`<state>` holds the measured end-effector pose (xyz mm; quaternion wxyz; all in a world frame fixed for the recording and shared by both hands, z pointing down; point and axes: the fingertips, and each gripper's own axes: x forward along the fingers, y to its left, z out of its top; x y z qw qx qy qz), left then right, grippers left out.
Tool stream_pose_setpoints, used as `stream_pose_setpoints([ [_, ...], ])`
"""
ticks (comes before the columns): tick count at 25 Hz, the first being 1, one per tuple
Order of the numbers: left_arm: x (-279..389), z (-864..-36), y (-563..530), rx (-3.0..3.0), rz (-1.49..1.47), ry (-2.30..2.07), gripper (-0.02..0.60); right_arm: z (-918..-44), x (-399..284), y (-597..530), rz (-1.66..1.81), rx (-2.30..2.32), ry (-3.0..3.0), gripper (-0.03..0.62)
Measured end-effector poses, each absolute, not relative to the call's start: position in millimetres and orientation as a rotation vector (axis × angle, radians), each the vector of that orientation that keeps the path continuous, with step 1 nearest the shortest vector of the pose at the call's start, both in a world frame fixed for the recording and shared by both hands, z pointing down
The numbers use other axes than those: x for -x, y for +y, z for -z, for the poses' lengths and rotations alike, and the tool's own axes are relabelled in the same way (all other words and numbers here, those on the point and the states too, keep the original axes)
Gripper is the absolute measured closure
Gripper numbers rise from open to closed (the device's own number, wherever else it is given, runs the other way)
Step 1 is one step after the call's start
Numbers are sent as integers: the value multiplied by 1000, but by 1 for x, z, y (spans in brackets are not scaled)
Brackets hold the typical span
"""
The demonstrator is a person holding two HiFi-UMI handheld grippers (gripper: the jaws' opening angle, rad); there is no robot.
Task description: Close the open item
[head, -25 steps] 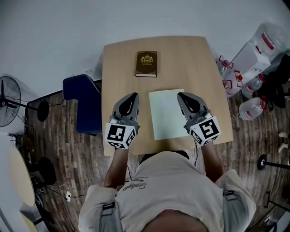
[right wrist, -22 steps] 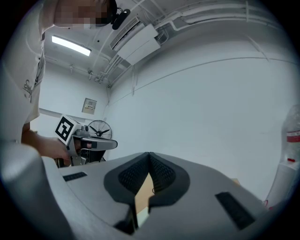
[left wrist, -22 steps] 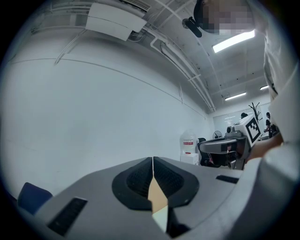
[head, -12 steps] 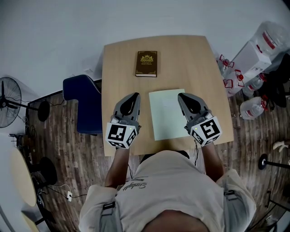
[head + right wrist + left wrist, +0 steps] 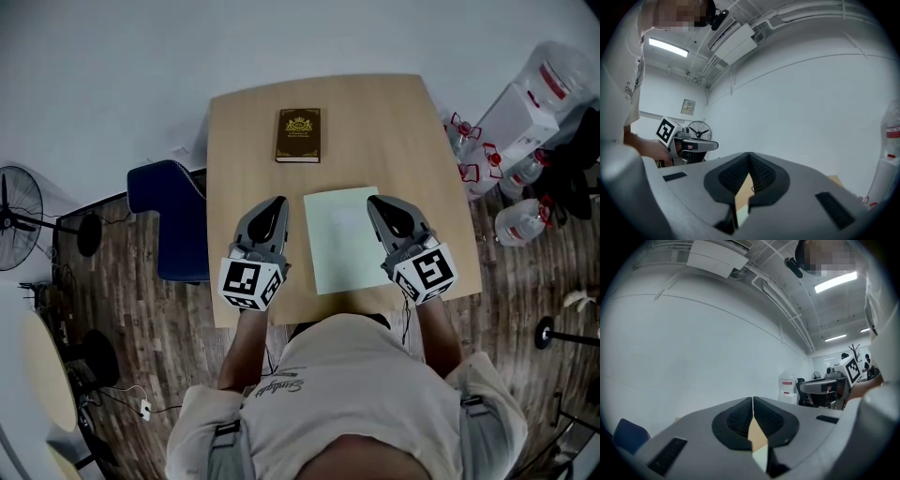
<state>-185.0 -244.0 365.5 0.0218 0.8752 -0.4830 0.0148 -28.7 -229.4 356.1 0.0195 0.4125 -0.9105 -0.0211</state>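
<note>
A closed brown book (image 5: pixel 300 135) with a gold emblem lies at the far middle of the wooden table (image 5: pixel 394 122). A pale green flat cover or sheet (image 5: pixel 339 239) lies near the front edge, between my two grippers. My left gripper (image 5: pixel 277 201) hovers just left of it, jaws shut and empty. On the sheet's right edge is my right gripper (image 5: pixel 377 200), also shut with nothing in it. In the left gripper view the jaws (image 5: pixel 753 400) meet at the tip, as they do in the right gripper view (image 5: pixel 749 154).
A blue chair (image 5: pixel 169 220) stands against the table's left side. Large water bottles (image 5: pixel 525 122) crowd the floor to the right. A standing fan (image 5: pixel 19 208) is at far left. A white wall runs behind the table.
Both grippers stay shut and in nearly the same place. The head view has shifted slightly, so the table sits a little further left.
</note>
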Motion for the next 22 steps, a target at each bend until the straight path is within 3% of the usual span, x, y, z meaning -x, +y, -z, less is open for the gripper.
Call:
stream_pose_setpoints([
  [22, 171, -376, -247, -2678, -41, -1495, 565, -364, 14, -232, 42, -1267, -2842, 605],
])
